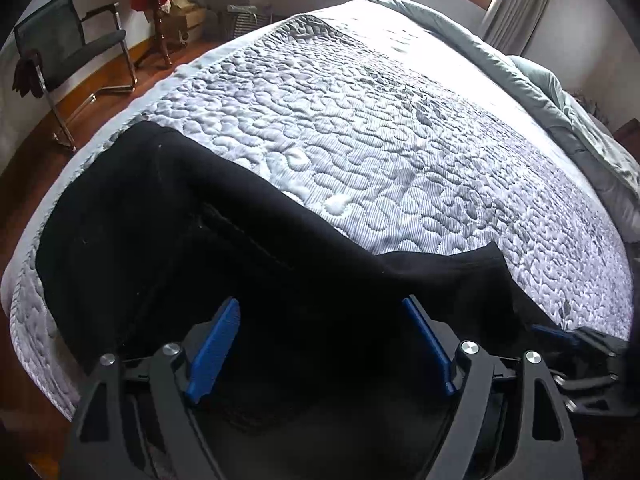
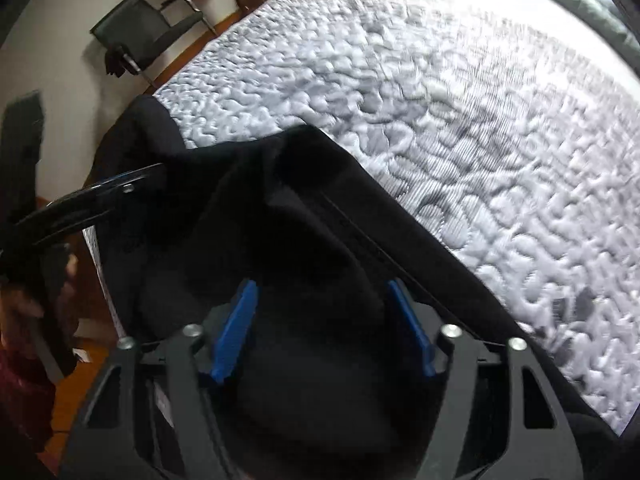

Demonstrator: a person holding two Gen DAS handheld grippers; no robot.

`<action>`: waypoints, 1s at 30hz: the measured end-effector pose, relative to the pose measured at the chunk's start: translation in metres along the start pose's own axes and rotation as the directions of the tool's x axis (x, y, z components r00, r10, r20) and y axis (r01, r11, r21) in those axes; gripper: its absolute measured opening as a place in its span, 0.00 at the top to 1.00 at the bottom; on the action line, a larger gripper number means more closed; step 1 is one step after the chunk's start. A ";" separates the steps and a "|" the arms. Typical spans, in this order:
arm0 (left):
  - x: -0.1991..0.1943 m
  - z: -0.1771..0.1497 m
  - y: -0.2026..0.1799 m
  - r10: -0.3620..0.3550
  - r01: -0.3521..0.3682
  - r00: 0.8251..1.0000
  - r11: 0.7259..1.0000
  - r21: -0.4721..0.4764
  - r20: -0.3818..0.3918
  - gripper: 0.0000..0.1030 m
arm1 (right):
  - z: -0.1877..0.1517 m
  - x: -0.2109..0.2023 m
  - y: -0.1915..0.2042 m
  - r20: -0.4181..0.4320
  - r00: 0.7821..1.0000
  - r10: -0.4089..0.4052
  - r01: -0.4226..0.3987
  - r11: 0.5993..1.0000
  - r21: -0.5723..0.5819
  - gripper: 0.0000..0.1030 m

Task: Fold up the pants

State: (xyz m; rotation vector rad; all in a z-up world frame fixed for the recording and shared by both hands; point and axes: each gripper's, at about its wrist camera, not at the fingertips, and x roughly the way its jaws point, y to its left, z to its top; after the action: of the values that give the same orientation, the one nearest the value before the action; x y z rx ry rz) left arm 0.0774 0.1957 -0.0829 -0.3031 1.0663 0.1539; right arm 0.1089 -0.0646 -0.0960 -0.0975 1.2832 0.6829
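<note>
Black pants (image 1: 168, 224) lie along the near edge of a bed with a white quilted cover (image 1: 360, 120). My left gripper (image 1: 320, 312) is open, its blue pads (image 1: 216, 344) wide apart just above the dark cloth. In the right wrist view the pants (image 2: 304, 208) are bunched in a raised fold. My right gripper (image 2: 322, 292) is open, its blue pads (image 2: 236, 328) either side of the cloth without pinching it. The right gripper also shows at the right edge of the left wrist view (image 1: 580, 344).
A grey duvet (image 1: 560, 92) is heaped along the far right side of the bed. A black chair (image 1: 68, 52) with a metal frame stands on the wooden floor at left, also in the right wrist view (image 2: 148, 28). A coat stand (image 1: 160, 12) is near the wall.
</note>
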 end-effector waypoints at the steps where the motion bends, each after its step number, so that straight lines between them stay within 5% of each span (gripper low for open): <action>1: 0.000 0.000 0.001 -0.002 0.002 1.000 1.000 0.000 0.001 0.20 | 0.000 0.001 -0.001 0.003 1.000 -0.004 0.004 1.000 0.000 0.51; 3: 0.000 0.002 0.002 -0.004 0.004 1.000 1.000 0.001 0.005 0.20 | 0.001 0.001 -0.001 0.006 1.000 -0.021 0.021 1.000 -0.019 0.76; 6: 0.001 0.004 0.000 0.017 -0.017 1.000 1.000 0.017 0.010 0.19 | 0.008 0.002 -0.009 0.009 1.000 0.002 -0.002 1.000 0.007 0.97; 14: -0.009 0.008 0.006 0.043 -0.040 0.996 0.998 -0.046 0.080 0.17 | 0.039 -0.025 -0.022 0.162 0.985 0.054 -0.068 0.994 0.086 0.97; 20: -0.001 0.003 0.007 0.105 -0.105 0.990 0.994 -0.003 0.094 0.15 | 0.052 0.019 -0.031 0.037 0.999 -0.016 0.013 0.996 0.093 0.94; 22: 0.001 0.001 -0.001 0.144 -0.149 0.985 0.988 0.042 0.093 0.15 | 0.048 0.013 -0.032 0.057 0.998 -0.004 -0.002 0.995 0.101 0.81; 23: -0.003 0.000 -0.004 0.156 -0.161 0.982 0.986 0.046 0.105 0.15 | 0.044 0.003 -0.034 0.071 0.997 -0.004 -0.004 0.994 0.109 0.64; 28: -0.034 -0.009 -0.041 0.053 -0.077 0.979 0.990 0.117 0.198 0.15 | -0.009 -0.070 -0.059 0.188 0.977 -0.100 0.077 0.989 0.127 0.64; 30: -0.035 -0.017 -0.065 -0.018 -0.012 0.985 0.984 0.176 0.172 0.15 | -0.042 -0.091 -0.085 0.190 0.966 -0.172 0.134 0.971 0.196 0.64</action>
State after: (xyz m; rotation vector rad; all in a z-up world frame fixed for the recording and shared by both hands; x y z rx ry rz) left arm 0.0640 0.1296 -0.0492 -0.1286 0.8998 0.0807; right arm 0.1071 -0.1888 -0.0521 0.0229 1.1190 0.4280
